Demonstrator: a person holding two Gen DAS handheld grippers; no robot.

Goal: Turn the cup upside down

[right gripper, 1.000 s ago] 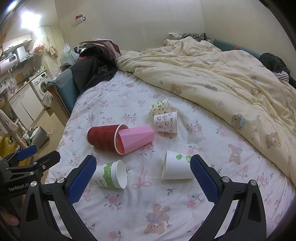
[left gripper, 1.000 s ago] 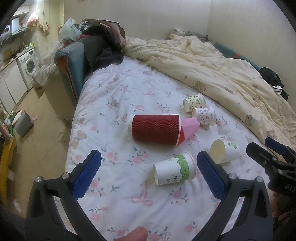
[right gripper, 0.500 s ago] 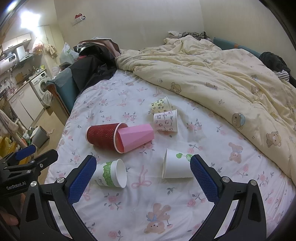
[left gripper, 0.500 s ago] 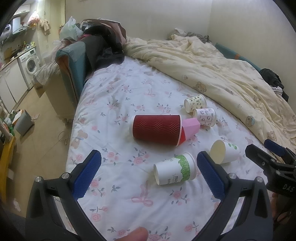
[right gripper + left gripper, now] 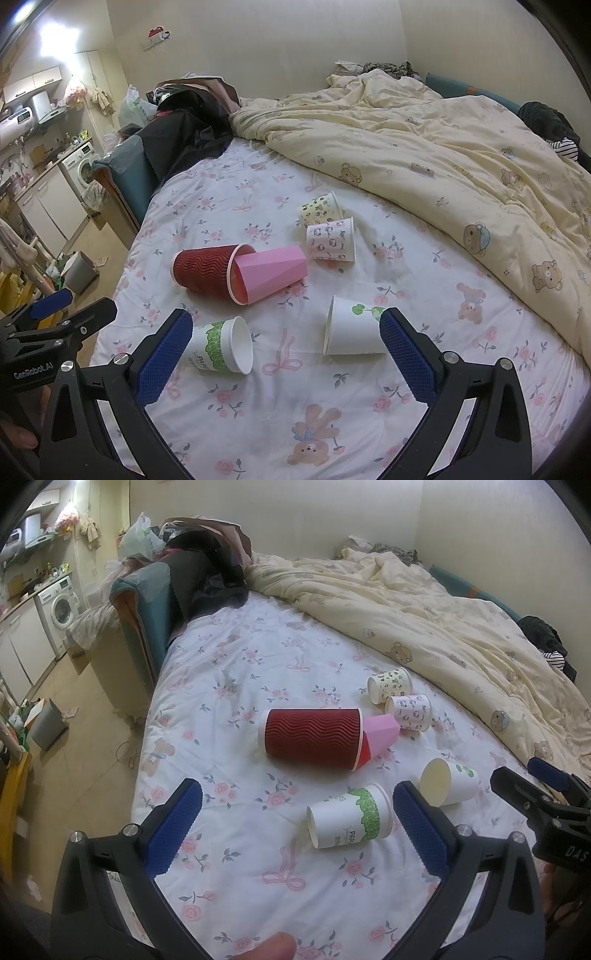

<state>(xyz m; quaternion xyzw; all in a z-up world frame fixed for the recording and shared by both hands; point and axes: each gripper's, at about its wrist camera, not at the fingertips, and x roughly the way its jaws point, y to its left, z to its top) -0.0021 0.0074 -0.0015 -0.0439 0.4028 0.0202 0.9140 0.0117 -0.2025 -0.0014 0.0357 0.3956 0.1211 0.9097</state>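
while both the left gripper (image 5: 295, 827) and right gripper (image 5: 284, 350) hang spread and empty, every cup, including the green-banded cup (image 5: 349, 816), lies sideways on the bed (image 5: 229, 686), unflipped.

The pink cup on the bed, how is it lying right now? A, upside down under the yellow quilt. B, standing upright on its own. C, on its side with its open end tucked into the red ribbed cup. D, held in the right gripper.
C: the pink cup lies on its side, its rim end inside the mouth of the red ribbed cup, which also lies on its side.
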